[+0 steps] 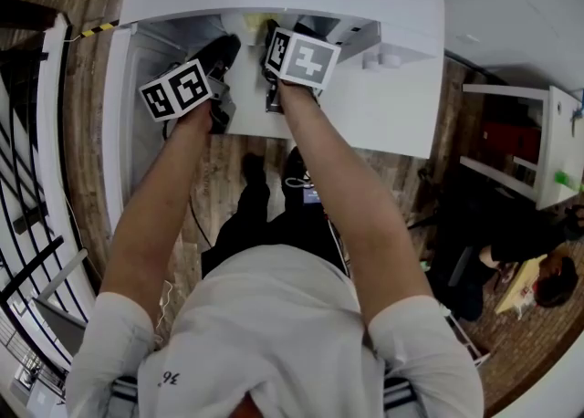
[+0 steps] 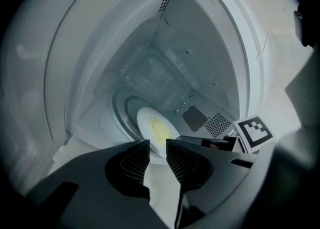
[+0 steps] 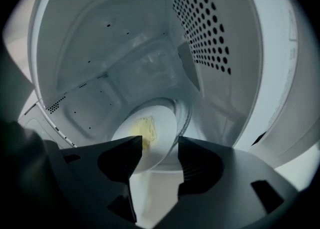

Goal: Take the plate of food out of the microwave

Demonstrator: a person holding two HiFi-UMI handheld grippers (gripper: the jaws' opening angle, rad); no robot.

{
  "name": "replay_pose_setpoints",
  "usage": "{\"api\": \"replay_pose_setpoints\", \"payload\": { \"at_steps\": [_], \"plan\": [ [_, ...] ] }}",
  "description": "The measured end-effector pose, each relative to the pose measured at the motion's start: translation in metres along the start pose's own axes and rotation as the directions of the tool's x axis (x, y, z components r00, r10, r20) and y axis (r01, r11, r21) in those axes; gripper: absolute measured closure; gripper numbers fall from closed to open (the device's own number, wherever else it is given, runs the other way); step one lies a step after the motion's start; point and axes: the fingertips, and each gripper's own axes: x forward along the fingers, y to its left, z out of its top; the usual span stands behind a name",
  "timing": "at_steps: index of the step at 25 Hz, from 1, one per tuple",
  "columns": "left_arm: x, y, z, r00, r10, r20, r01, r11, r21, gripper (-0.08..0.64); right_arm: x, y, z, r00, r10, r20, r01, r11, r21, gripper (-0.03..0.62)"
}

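Right gripper (image 3: 160, 145) jaws wide apart, plate (image 3: 152, 133) rim just beyond their tips, left gripper (image 2: 157, 145) jaws narrowly apart and empty, microwave (image 3: 100, 48) walls close on both sides.

Jaws of the left claw (image 2: 158, 143) stand apart; the plate (image 2: 151, 124) lies beyond, inside the microwave (image 2: 200, 48).

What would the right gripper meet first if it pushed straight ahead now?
Probably the plate: its near rim lies just ahead of the right gripper, between its open fingers. Depth is unclear.
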Motion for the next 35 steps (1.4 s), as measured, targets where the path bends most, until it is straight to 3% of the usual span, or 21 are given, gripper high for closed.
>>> {"api": "replay_pose_setpoints", "payload": {
  "at_steps": [5,8,20,30,35],
  "plan": [
    [0.005,0.002,-0.003,1.0,-0.011,-0.021,0.011,1.0,-0.001,0.476,0.001,-0.006,0.001,0.998,-0.057,-0.003,0.057,0.998,0.007,0.385],
    [0.005,0.004,-0.006,0.999,-0.02,-0.033,0.019,1.0,-0.011,0.476,-0.002,-0.009,0.0,0.997,-0.075,-0.014,0.075,0.997,-0.01,0.448],
    [0.004,0.005,-0.01,0.995,-0.096,-0.025,0.095,0.994,-0.047,0.476,-0.015,-0.006,-0.005,1.0,0.013,-0.007,-0.012,0.995,0.096,0.5],
    [0.007,-0.004,-0.01,0.981,-0.181,0.068,0.186,0.98,-0.074,0.476,-0.037,-0.029,-0.016,0.999,0.044,-0.022,-0.039,0.978,0.204,0.509],
    [0.01,-0.005,-0.011,0.98,-0.189,0.062,0.194,0.978,-0.082,0.477,-0.044,-0.031,-0.021,0.996,0.078,-0.031,-0.069,0.975,0.213,0.509]
  ]
}}
